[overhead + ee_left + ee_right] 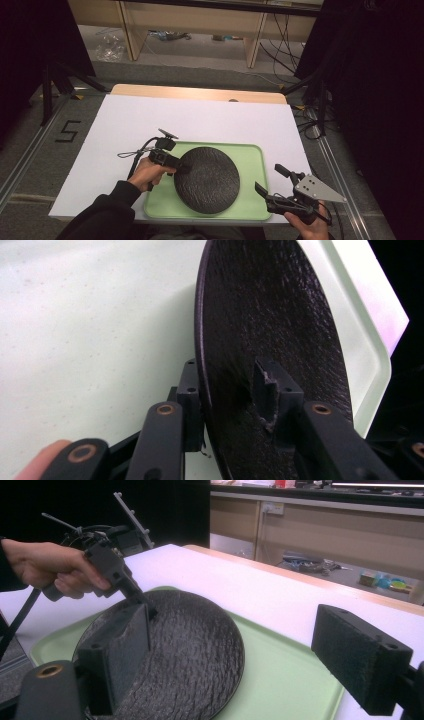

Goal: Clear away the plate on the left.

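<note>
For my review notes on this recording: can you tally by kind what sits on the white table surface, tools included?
Black round plate: 1
Green tray: 1
Handheld tools: 2, the left tool with its jaws either side of the plate's rim, and the right tool with its jaws wide apart at the tray's near right corner
Total: 4

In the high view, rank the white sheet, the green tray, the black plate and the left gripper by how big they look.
1. white sheet
2. green tray
3. black plate
4. left gripper, clearly smallest; its jaws straddle the plate's rim.
</note>
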Available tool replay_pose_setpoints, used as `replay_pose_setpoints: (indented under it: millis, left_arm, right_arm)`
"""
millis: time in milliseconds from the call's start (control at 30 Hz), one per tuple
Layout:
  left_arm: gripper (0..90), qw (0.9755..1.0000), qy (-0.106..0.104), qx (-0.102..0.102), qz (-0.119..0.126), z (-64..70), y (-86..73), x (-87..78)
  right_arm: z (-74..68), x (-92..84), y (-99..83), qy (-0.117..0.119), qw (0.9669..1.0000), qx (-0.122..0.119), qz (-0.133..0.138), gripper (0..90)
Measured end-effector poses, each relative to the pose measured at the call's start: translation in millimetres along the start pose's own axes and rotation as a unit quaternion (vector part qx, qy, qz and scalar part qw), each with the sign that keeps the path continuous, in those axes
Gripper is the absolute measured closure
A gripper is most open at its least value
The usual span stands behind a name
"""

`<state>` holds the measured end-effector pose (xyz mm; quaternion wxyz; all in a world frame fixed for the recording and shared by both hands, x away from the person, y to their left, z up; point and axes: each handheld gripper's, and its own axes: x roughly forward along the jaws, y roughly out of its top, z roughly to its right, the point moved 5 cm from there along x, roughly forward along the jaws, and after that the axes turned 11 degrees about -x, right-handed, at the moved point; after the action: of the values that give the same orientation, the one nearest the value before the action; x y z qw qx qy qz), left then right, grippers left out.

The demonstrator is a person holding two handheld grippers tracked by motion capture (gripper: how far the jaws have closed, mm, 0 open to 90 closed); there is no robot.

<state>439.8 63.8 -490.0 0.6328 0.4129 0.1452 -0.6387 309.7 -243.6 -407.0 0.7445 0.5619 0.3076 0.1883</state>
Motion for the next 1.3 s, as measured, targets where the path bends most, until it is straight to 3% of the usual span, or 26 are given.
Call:
replay_pose_setpoints:
  millis: [133,167,300,400,433,767,900,933,1300]
  left_arm:
    - [65.8,0.9999,0.001,0.010,-0.008,3.9,-2.5,5.3]
    - [65.4,1.0000,0.000,0.001,-0.002,5.3,-2.0,7.2]
    - [64.3,1.0000,0.003,0.003,-0.005,3.8,-1.5,8.6]
    - [61.0,0.9996,0.018,0.015,-0.018,1.2,-1.7,8.7]
    - [59.4,0.9989,0.035,0.020,-0.023,-1.3,-2.3,11.2]
    - [56.0,0.9977,0.050,0.022,-0.039,-5.7,-4.4,11.9]
    - [55.1,0.9953,0.068,0.041,-0.056,-8.3,-6.7,10.5]
    - [54.8,0.9963,0.069,0.028,-0.044,-6.1,-7.1,12.7]
    - [53.1,0.9945,0.086,0.034,-0.049,-5.8,-7.5,15.2]
  right_arm:
    - [0.1,0.0,0.0,-0.002,1.0000,0.000,-0.001,16.7]
    - [0.1,-0.1,0.0,-0.001,1.0000,-0.001,-0.001,16.7]
    - [0.2,-0.3,-0.1,0.001,1.0000,0.000,-0.001,16.6]
    - [0.3,0.3,-0.2,0.002,1.0000,0.001,0.003,16.7]
    - [0.1,0.7,-0.1,0.004,1.0000,0.002,0.004,16.7]
    - [0.1,-0.5,-0.3,0.001,1.0000,0.000,0.000,16.7]
    - [0.3,0.1,-0.7,0.001,1.0000,0.000,-0.004,16.7]
    - [-0.1,0.0,-0.5,0.002,1.0000,-0.001,-0.002,16.7]
    - [-1.0,1.2,0.0,0.007,1.0000,0.001,0.002,16.7]
